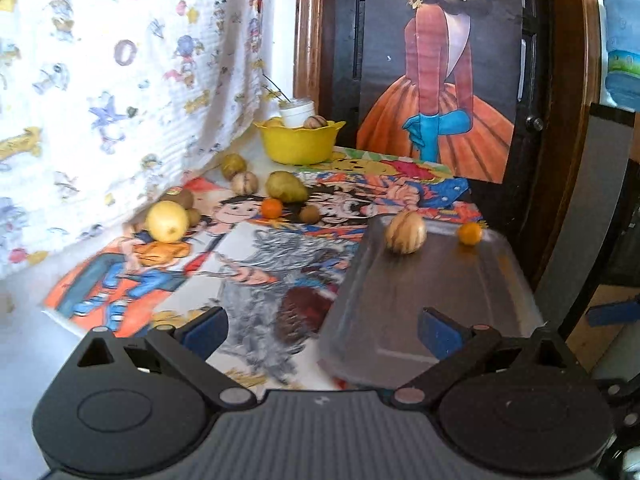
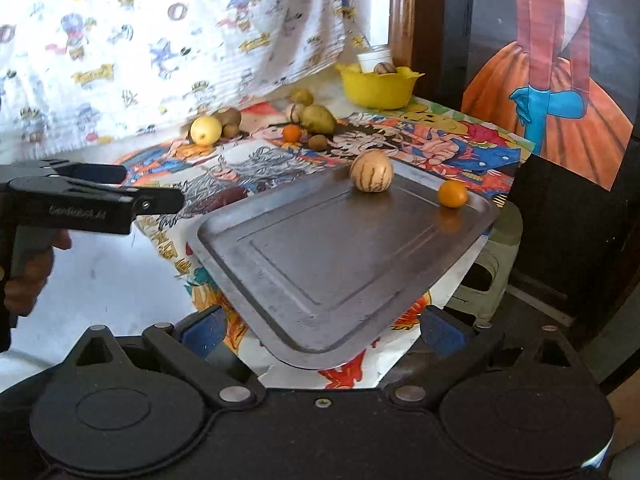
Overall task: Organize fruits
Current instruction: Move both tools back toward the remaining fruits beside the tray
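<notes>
Tray on desk holds 2 fruits at its far edge: striped melon, small orange. More fruits lie beyond, near yellow bowl. Right gripper released, jaws wide, empty. Left gripper likewise spread, grasping nothing.

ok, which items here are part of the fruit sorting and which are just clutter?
Task items:
metal tray
striped melon and small orange on the tray
yellow bowl
loose fruit: lemon, pear, another orange

Clutter:
white cup in the bowl
cartoon curtain
dress poster
plastic stool
</notes>
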`<action>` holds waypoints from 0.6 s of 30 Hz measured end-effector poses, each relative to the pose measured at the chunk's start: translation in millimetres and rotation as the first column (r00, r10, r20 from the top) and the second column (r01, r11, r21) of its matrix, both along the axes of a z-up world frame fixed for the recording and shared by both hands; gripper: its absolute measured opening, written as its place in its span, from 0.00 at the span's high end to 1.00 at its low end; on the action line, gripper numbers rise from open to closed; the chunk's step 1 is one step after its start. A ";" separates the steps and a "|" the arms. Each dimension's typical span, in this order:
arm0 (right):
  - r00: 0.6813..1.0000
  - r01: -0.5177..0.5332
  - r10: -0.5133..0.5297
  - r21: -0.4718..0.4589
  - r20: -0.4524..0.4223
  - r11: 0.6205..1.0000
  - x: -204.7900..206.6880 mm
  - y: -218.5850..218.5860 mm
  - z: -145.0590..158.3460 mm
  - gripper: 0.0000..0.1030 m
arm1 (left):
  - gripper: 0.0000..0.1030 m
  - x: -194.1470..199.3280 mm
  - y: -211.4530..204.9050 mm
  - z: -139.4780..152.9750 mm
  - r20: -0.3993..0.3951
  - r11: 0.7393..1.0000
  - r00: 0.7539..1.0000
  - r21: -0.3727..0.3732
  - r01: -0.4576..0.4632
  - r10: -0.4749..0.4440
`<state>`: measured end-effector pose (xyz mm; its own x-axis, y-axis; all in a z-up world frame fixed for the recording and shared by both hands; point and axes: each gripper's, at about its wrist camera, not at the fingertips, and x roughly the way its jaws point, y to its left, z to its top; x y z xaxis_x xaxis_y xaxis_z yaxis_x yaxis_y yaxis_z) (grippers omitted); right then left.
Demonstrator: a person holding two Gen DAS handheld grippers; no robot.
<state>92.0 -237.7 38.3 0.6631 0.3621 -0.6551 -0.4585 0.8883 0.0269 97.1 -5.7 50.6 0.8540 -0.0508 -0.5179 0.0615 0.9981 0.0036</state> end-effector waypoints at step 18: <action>0.983 -0.103 0.107 0.036 -0.147 0.994 32.6 44.5 24.6 0.01 | 0.00 -10.8 68.7 1.3 -0.045 0.992 0.994 0.077 -0.097 0.101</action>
